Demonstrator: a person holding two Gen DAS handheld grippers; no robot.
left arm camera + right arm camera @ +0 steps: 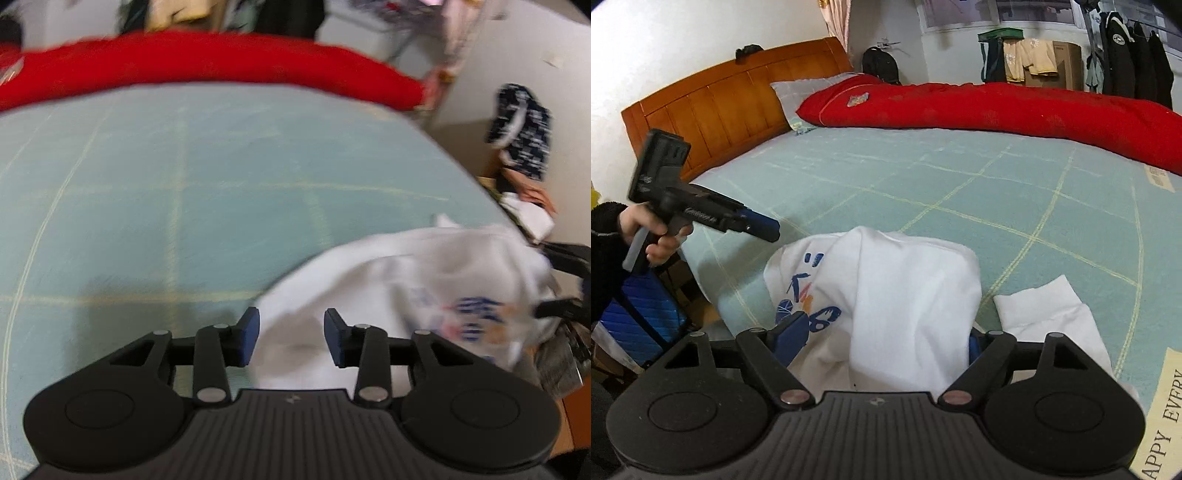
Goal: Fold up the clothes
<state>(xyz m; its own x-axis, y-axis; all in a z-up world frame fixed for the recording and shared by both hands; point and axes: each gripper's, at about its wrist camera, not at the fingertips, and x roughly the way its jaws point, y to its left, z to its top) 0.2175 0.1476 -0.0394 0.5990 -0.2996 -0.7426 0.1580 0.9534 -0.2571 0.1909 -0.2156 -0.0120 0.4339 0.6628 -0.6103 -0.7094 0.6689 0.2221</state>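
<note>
Left wrist view: left claw [291,338] jaws apart, empty, over near edge of white printed cotton shirt [424,291] on pale green checked bed sheet [166,177]. Blurred.

Right wrist view: right claw [882,341] jaws wide, shirt [905,295] bunched between them; grip cannot tell. Red quilt [997,107] at far side.

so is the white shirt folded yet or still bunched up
Still bunched up: the white shirt lies rumpled on the bed sheet, draped over the right gripper, one sleeve splayed sideways.

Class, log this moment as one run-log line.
task: fold clothes | left gripper: open, empty | right gripper: open around white shirt | bed: shirt crumpled
</note>
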